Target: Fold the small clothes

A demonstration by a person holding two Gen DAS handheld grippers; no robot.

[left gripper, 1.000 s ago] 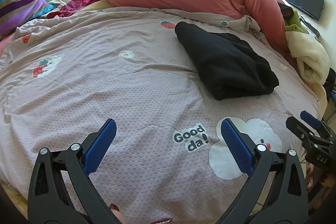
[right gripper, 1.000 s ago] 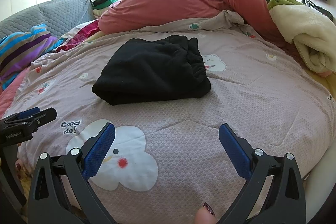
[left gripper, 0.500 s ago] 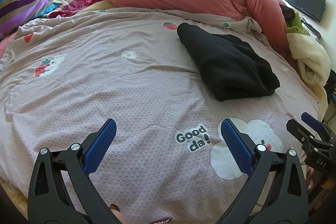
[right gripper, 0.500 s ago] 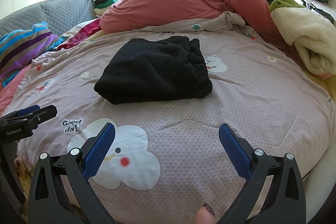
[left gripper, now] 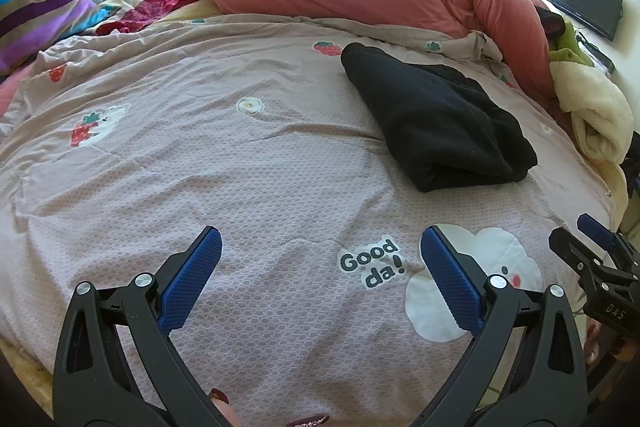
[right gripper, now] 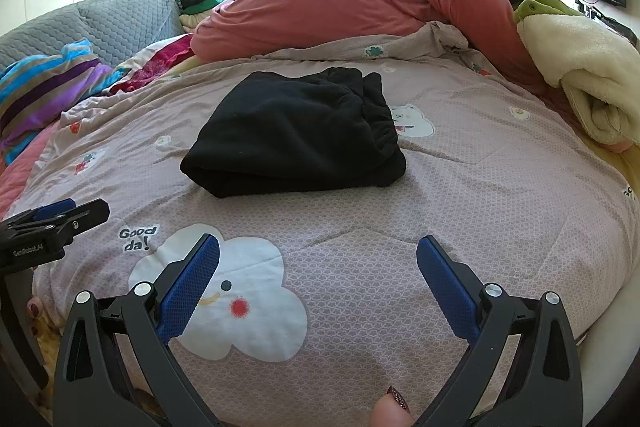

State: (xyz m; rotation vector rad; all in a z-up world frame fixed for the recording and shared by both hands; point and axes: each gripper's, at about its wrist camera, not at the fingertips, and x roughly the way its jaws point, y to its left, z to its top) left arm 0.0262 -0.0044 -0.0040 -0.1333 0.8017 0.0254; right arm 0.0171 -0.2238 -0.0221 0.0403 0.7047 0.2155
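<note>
Folded garment (right gripper: 296,131) black; bedcover (right gripper: 480,195) mauve, cartoon cloud, strawberry prints; duvet (right gripper: 340,3) salmon; pillow (left gripper: 44,15) striped purple-blue.

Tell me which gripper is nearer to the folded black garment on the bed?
Right, by a small margin. The right gripper faces the black garment almost straight ahead; the left gripper has it ahead and off to its right. Both are open, touching nothing.

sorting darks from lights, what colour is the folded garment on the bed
Plain black garment, no visible pattern; clearest in the right wrist view.

Black garment (right gripper: 296,133) folded into thick bundle, flat on mauve bedspread (right gripper: 480,187).
</note>
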